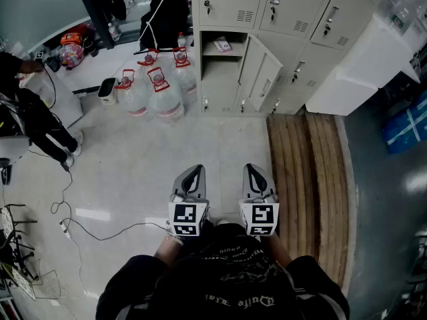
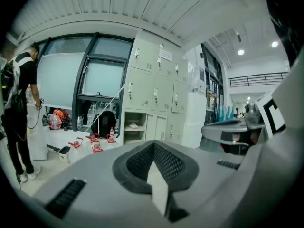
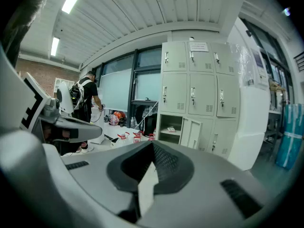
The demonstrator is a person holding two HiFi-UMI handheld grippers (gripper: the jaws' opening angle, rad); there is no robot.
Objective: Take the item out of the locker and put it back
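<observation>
At ten o'clock in the head view a bystander (image 1: 30,112) stands by the wall, and at eleven a cluster of jugs (image 1: 157,89) sits on the floor just left of the lockers.

Low at six, close to the body, the left gripper (image 1: 193,175) points forward. Its own view shows the jaws pressed together with nothing between them.

At twelve, well apart from both grippers, one locker (image 1: 223,67) stands with its door (image 1: 261,72) swung out to the right. The item (image 1: 222,45), small and flat, lies on the shelf inside.

Beside the left one, the right gripper (image 1: 255,173) is likewise closed and empty. Boards (image 1: 310,179) lie on the floor at two to three o'clock.

By my reading, the task is at its approach: nothing is taken out yet. The next move calls for walking up to twelve o'clock, skirting the jugs and boards, then spreading one gripper's jaws and reaching over the shelf edge to pinch the thin item.
</observation>
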